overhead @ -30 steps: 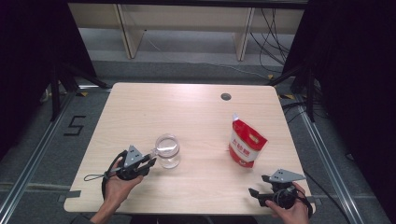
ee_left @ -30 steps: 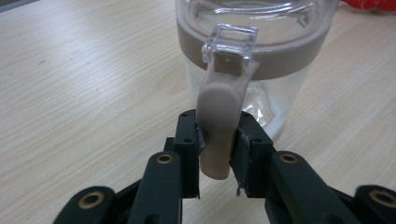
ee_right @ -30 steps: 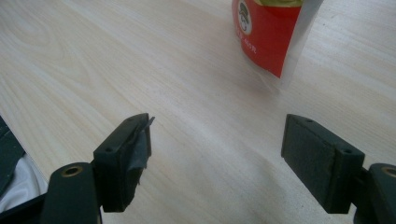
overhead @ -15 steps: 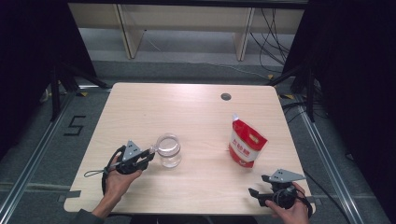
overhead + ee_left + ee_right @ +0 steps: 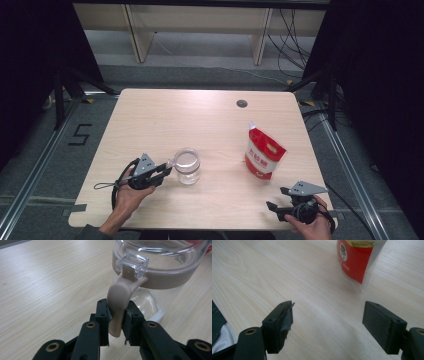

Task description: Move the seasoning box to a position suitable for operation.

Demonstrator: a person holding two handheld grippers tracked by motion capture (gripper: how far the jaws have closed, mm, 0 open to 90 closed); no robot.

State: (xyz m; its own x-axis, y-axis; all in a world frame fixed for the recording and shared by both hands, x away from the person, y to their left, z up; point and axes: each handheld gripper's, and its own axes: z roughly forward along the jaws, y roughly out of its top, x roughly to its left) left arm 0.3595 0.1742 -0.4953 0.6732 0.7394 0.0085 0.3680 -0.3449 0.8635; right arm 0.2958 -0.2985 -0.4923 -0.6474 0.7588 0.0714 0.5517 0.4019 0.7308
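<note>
Pale wooden desk, wide and mostly bare. At about two o'clock from its middle, a red and white pouch, upright, well apart from everything else; seen too in the right gripper view. Near six o'clock of the desk, slightly left, a clear glass jar with a beige band round the neck and a beige latch tab hanging from a clear hinge block.

Left tool at nine o'clock of the jar, clenched on that latch tab, pads pressing both flat faces, jar standing on the desk. Right tool at five o'clock of the desk, released, jaws wide, nothing between them, pointing toward the pouch.

Likely step: working the latch to free the lid. To do it well: keep the grip low on the tab, as now, for leverage; pull along the tab's arc, not sideways, lest the jar slide or tip on the smooth wood. Probably worth bringing the free tool against the jar's far side, around three o'clock, to brace it. Gentle squeeze only; glass close by.
</note>
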